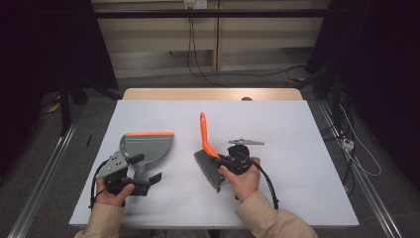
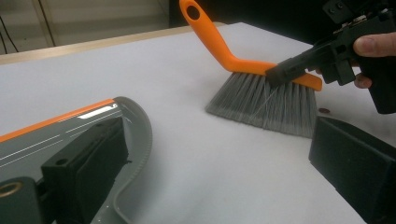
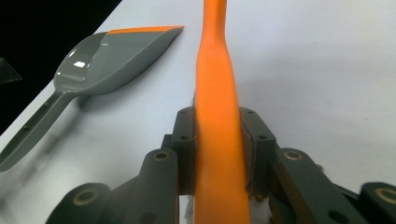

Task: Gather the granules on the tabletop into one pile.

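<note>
A grey dustpan [image 1: 148, 146] with an orange lip lies on the left of the white table [image 1: 287, 124], its handle pointing toward the person. My left gripper [image 1: 146, 168] is open around that handle end. In the left gripper view, one jaw sits over the dustpan [image 2: 70, 126] and the other over bare table, with my left gripper [image 2: 219, 163] gripping nothing. A brush [image 1: 207, 148] with an orange handle and grey bristles is held at mid-table. My right gripper [image 1: 220, 159] is shut on the brush's orange handle [image 3: 217, 93] just above the bristles [image 2: 261, 100]. The right gripper [image 3: 217, 126] faces the dustpan [image 3: 112, 56].
The white sheet covers a wooden table whose far edge [image 1: 213, 93] shows bare. Cables [image 1: 198, 64] run on the floor behind, and a metal rail [image 1: 44, 173] lies along the left side. Dark curtains stand at both sides.
</note>
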The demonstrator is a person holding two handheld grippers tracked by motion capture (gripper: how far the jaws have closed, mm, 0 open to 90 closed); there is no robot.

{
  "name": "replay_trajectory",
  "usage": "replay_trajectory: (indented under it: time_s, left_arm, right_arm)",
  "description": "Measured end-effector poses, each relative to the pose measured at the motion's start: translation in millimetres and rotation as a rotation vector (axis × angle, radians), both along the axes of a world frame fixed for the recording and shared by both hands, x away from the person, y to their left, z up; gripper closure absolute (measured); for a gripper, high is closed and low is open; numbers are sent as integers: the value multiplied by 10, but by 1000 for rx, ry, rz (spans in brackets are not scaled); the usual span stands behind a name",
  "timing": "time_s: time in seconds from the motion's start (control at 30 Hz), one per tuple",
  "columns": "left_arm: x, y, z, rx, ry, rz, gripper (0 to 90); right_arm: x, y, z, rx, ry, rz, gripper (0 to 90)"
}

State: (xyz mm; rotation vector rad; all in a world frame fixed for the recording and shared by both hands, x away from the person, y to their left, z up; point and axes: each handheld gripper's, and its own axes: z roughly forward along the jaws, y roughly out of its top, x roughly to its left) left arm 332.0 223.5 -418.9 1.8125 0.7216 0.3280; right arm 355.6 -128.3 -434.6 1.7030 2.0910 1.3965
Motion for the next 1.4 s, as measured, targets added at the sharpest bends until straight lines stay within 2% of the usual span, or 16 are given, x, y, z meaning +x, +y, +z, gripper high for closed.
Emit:
replay_trajectory:
  time_s: [0.57, 0.63, 0.73, 0.77, 0.9, 0.93, 1.03, 1.17, 1.27, 1.4]
  left_arm:
    - [-2, -7, 5, -3, 1, 0, 43]
    - [-1, -8, 7, -3, -1, -1, 43]
    - [1, -10, 5, -5, 1, 0, 43]
    - [2, -12, 4, -4, 2, 0, 43]
    - [6, -12, 3, -3, 2, 1, 43]
    - [7, -12, 2, -4, 2, 2, 43]
    - [6, -11, 3, -6, 2, 2, 43]
    - [5, 0, 5, -8, 4, 3, 43]
    - [4, 15, 10, -12, 1, 5, 43]
    - [10, 11, 5, -11, 5, 7, 43]
  right_arm:
    - [6, -210, 13, -4, 6, -40, 713]
    - [19, -221, 14, 9, 11, -39, 713]
    - [52, -244, 24, 24, -5, -29, 713]
    - [66, -257, 29, 49, -10, -18, 713]
    - [66, -266, 106, 86, -30, 16, 713]
    - [55, -258, 133, 81, -39, 25, 714]
    - [10, -231, 195, 89, -50, 61, 713]
    - [-89, -172, 216, 87, -60, 153, 713]
    - [-172, -164, 166, 85, -65, 250, 713]
    - [-244, -190, 78, 76, -81, 405, 713]
